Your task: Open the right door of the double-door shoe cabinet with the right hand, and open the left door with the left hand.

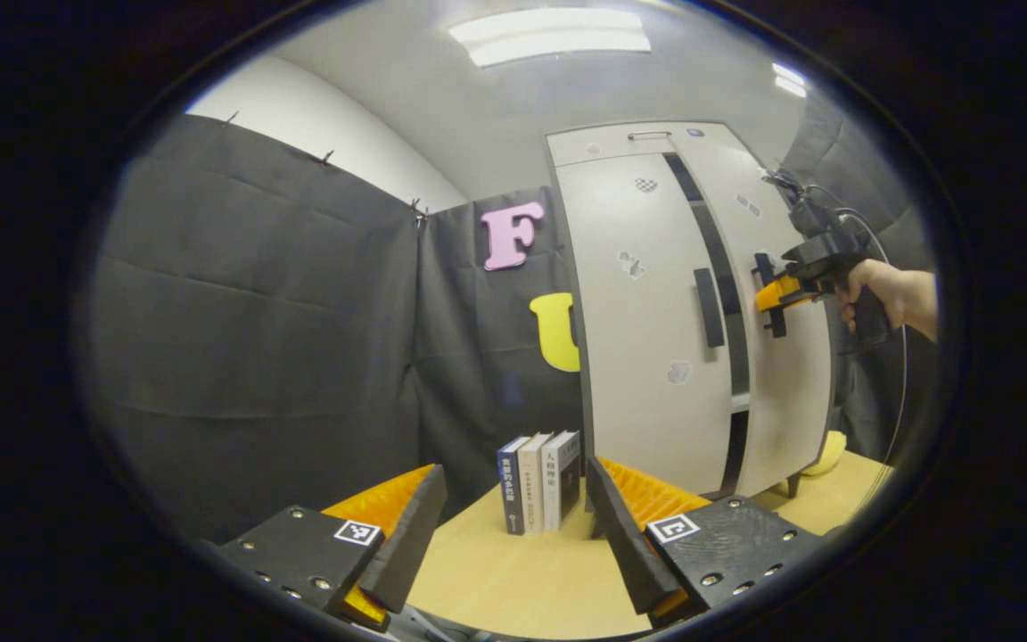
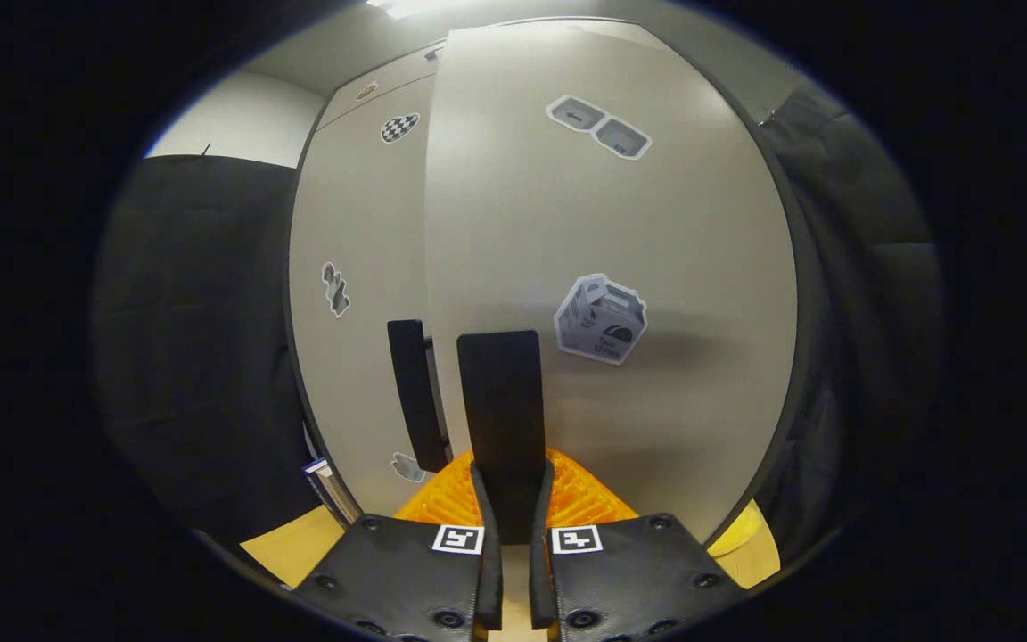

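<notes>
The pale grey shoe cabinet (image 1: 647, 357) stands on the table at the right of the left gripper view. Its left door (image 1: 638, 294) is shut and carries a black vertical handle (image 1: 708, 308). The right door (image 2: 620, 232) stands slightly ajar, with a dark gap (image 1: 732, 312) between the doors. My right gripper (image 2: 512, 526) is shut on the right door's black handle (image 2: 500, 410), which runs up from between the fingers. Farther off, a hand holds that right gripper (image 1: 776, 294) at the handle. My left gripper (image 1: 513, 535) is open and empty, well short of the cabinet.
Three books (image 1: 540, 481) stand upright on the wooden table (image 1: 513, 580) just left of the cabinet. A yellow object (image 1: 827, 453) lies by the cabinet's right foot. Black cloth walls close in the left and back.
</notes>
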`<state>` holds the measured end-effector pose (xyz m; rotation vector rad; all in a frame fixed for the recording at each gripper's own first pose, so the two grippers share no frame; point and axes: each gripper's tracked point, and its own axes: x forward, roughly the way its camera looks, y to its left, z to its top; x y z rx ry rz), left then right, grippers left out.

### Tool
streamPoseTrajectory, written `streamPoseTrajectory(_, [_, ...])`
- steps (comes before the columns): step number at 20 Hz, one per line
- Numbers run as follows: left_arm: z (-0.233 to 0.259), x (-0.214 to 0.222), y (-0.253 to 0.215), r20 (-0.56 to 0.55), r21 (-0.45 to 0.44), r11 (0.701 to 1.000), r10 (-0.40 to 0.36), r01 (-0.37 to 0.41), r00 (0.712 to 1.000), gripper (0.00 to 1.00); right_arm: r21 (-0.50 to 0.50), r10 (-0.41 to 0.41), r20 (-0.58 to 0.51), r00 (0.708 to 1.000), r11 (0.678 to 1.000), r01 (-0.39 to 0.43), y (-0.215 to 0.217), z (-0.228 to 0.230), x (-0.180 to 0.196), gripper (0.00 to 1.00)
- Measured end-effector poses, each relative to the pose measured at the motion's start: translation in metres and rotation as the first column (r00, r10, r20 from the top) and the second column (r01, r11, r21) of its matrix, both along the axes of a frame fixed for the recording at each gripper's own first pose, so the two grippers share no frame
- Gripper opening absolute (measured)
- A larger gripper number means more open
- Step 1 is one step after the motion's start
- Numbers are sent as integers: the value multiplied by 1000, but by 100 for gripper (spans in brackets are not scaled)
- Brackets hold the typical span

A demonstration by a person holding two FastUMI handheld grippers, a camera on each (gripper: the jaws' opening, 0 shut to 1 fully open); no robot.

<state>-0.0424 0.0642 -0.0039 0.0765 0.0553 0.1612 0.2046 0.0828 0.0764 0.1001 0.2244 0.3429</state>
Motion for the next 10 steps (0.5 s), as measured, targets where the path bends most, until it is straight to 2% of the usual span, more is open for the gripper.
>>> streamPoseTrajectory(10, [-7, 15, -62, -8, -21, 997, -72, 72, 997, 93, -16, 110, -19, 994, 994, -110, -14, 5, -19, 13])
